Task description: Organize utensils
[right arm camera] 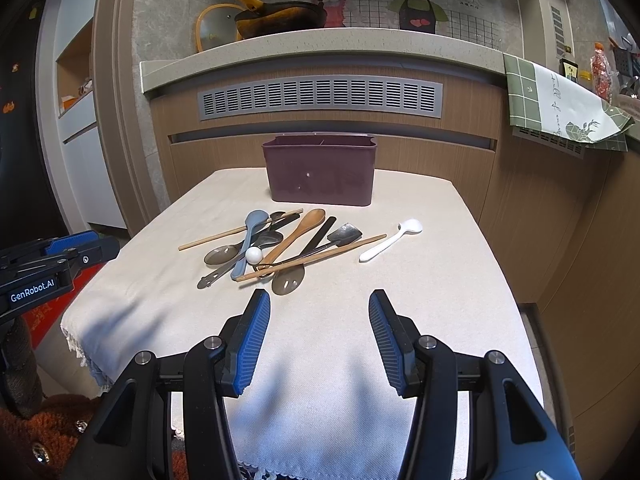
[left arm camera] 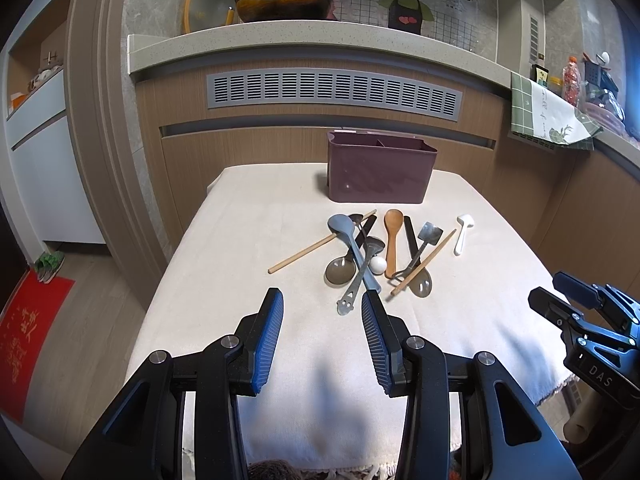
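Observation:
A pile of utensils lies mid-table: a grey-blue spoon (left arm camera: 340, 226) (right arm camera: 250, 236), a wooden spoon (left arm camera: 393, 236) (right arm camera: 300, 230), two wooden chopsticks (left arm camera: 304, 252) (right arm camera: 312, 258), a small metal spatula (left arm camera: 429, 235) (right arm camera: 344, 234), dark spoons and a white ball (left arm camera: 377, 265) (right arm camera: 253, 255). A white spoon (left arm camera: 463, 233) (right arm camera: 394, 238) lies apart to the right. A dark purple divided holder (left arm camera: 380, 170) (right arm camera: 322, 172) stands behind them. My left gripper (left arm camera: 323, 300) and my right gripper (right arm camera: 319, 300) are open and empty, short of the pile.
The table wears a cream cloth (left arm camera: 248, 240) (right arm camera: 420, 300) with fringed edges. A counter with a vent grille (left arm camera: 332, 90) stands behind, bearing a wok and a green checked towel (right arm camera: 560, 108). A red mat (left arm camera: 28, 336) lies on the floor at left.

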### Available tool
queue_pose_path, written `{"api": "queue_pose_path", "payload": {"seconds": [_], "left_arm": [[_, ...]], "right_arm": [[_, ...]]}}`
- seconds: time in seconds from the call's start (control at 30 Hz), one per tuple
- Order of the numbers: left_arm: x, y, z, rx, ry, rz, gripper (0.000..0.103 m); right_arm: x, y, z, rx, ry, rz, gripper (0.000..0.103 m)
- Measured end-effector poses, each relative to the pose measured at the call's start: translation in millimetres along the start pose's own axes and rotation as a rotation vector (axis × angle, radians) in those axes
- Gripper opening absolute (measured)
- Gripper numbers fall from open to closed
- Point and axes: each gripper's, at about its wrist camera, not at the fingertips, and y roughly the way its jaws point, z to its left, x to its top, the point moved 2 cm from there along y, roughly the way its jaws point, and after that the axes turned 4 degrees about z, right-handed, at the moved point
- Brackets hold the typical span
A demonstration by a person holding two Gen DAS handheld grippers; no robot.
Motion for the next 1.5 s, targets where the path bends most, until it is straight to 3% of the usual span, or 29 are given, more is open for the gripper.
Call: {"api": "queue_pose_path", "payload": {"seconds": [0.63, 0.73, 0.8, 0.9, 1.2, 1.4, 1.5], "left_arm": [[3.6, 16.6, -0.2, -0.030, 0.021, 0.020, 0.042], [21.0, 26.4, 10.5, -0.031, -0.006, 0.004, 0.042], [29.8, 34.3, 19.3, -0.074, -0.046, 0.005, 0.042], [38.7, 48.4, 30.3, -0.113, -0.084, 0.014, 0.042], [45.3, 103.1, 61.7, -0.071, -0.121, 0.081, 0.042], [50.8, 123.4, 78.9, -0.103, -0.158, 0.095, 0.042], [51.0, 131.7, 85.3, -0.104, -0.173, 0.118, 0.042]], "right_arm": [[1.5, 9.5, -5.9, 0.014, 0.013, 0.025, 0.049], [11.4, 16.6, -19.0, -0.032, 0.016, 0.015, 0.047], [21.6, 25.7, -31.4, -0.072, 0.019, 0.014, 0.047], [38.1, 49.5, -56.4, -0.084, 0.066, 0.049, 0.047], [74.9, 166.4, -123.7, -0.098, 0.299, 0.246, 0.041], [86.7, 222.2, -130.5, -0.132, 0.388, 0.311, 0.041], [95.4, 236.8, -122.6, -0.178, 0.387, 0.295, 0.042]]}}
